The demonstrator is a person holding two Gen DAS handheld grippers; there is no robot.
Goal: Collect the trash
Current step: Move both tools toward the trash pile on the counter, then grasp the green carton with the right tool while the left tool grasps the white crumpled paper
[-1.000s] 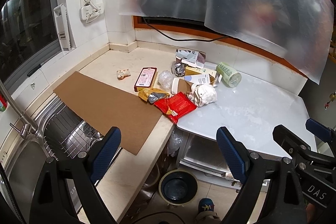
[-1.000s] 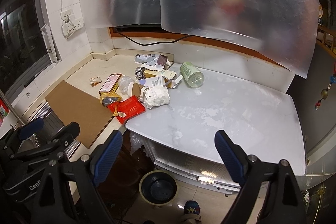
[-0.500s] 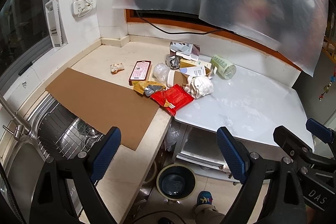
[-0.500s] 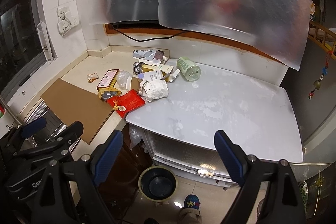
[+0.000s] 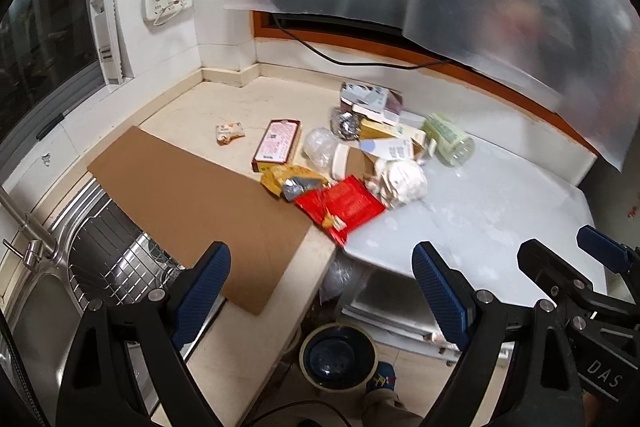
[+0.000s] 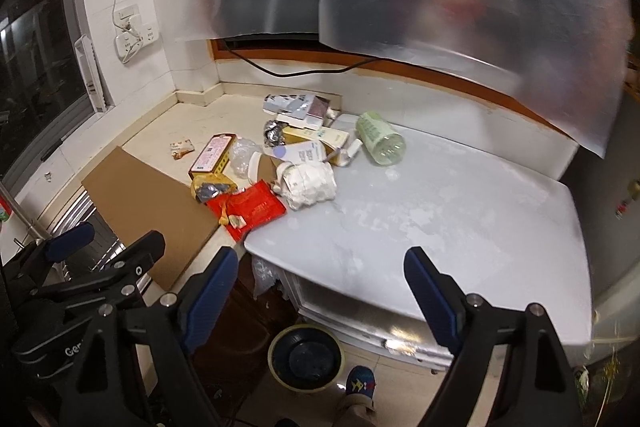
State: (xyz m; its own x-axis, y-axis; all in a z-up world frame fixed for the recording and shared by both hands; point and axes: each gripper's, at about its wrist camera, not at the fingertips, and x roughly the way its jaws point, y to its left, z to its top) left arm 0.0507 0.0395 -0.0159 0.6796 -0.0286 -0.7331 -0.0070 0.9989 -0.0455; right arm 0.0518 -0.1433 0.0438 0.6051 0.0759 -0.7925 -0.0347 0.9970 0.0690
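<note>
A heap of trash lies where the beige counter meets the white table: a red wrapper (image 5: 343, 205) (image 6: 250, 207), a crumpled white paper ball (image 5: 401, 181) (image 6: 310, 181), a yellow wrapper (image 5: 289, 179), a pink box (image 5: 277, 145), a green plastic bottle (image 5: 448, 139) (image 6: 380, 138), small cartons (image 5: 394, 137) and a small snack packet (image 5: 229, 131). My left gripper (image 5: 320, 291) is open and empty, held back above the floor gap. My right gripper (image 6: 320, 297) is open and empty, also well short of the heap.
A brown cardboard sheet (image 5: 192, 203) lies over the counter and the sink rack (image 5: 116, 259). A round bin (image 5: 338, 357) (image 6: 306, 355) stands on the floor under the white table (image 6: 440, 227). A tap (image 5: 28, 227) is at left. Plastic sheeting hangs over the window.
Both grippers have drawn back and risen a little, then eased forward again; the view has swung slightly. The trash has not moved. Both stay open.
</note>
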